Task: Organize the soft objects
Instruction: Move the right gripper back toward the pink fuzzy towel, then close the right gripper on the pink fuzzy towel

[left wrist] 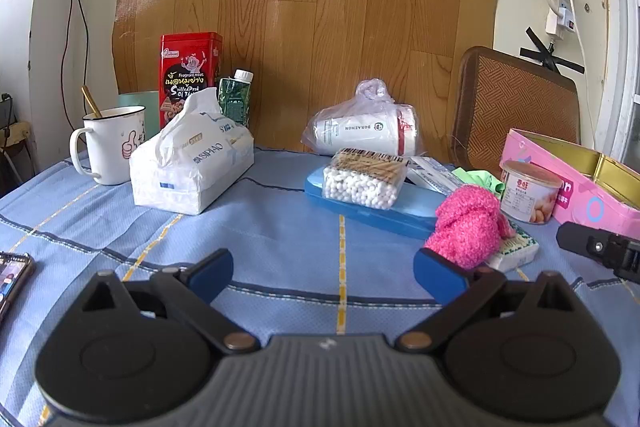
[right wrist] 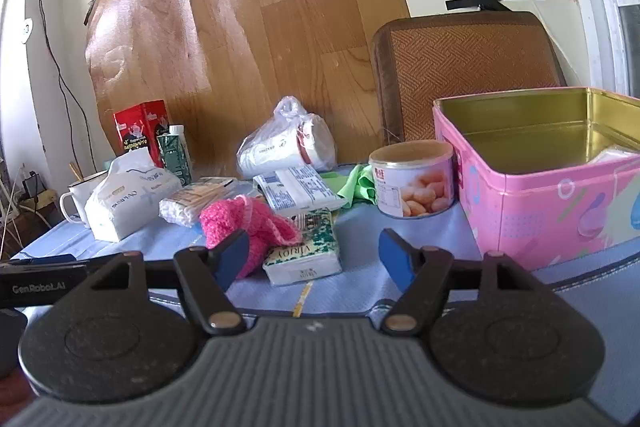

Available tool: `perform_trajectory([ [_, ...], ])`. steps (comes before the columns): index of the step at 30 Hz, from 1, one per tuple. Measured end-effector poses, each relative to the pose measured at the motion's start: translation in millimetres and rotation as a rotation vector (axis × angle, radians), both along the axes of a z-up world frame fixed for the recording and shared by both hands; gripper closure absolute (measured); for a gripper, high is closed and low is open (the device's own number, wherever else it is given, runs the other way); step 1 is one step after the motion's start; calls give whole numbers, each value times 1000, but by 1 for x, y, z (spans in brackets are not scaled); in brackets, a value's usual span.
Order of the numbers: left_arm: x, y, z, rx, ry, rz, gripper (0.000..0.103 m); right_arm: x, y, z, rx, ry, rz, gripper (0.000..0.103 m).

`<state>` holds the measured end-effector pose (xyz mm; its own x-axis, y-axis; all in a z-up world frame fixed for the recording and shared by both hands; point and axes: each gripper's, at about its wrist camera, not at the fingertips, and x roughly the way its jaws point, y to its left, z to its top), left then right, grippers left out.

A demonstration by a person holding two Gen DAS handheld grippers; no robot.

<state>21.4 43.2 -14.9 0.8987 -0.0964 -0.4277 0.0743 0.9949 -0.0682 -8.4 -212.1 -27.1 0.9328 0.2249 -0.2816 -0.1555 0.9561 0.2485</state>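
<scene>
A pink knitted sock (left wrist: 468, 227) lies on a small tissue pack (left wrist: 516, 251) on the blue cloth; both show in the right wrist view, sock (right wrist: 248, 223), pack (right wrist: 308, 255). A green cloth (right wrist: 358, 183) lies behind them. A large tissue pack (left wrist: 192, 163) stands at the left. An open pink tin (right wrist: 552, 195) stands at the right. My left gripper (left wrist: 324, 273) is open and empty, the sock just beyond its right finger. My right gripper (right wrist: 314, 255) is open and empty, just short of the small tissue pack.
A white mug (left wrist: 110, 145), a red tin (left wrist: 188, 75) and a green carton (left wrist: 236, 99) stand at the back left. A bagged cup (left wrist: 364, 131), cotton swabs (left wrist: 364, 179) on a blue lid, and a food can (right wrist: 412, 183) sit mid-table. A phone (left wrist: 12, 279) lies at the left.
</scene>
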Motion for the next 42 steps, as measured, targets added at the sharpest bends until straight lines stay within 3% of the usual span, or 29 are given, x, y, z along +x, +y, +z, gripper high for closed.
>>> perform_trajectory([
  [10,-1,7,1,-37,-6,1,3,0,8,2,-54,-8,21,29],
  [16,2,15,0,-88,8,14,3,9,20,6,-91,-1,87,29],
  [21,4,20,-1,-115,19,18,3,25,38,14,-173,-38,150,29],
  [24,5,23,-1,-133,26,20,3,41,48,13,-212,-13,193,29],
  [26,6,25,-2,-145,33,22,3,53,55,7,-240,26,214,33],
  [28,7,26,-3,-153,36,22,3,60,60,2,-263,66,251,52],
  [37,8,28,-3,-174,44,18,3,19,59,8,-287,48,387,55],
  [42,10,28,-4,-178,63,16,3,-1,49,11,-221,89,480,53],
])
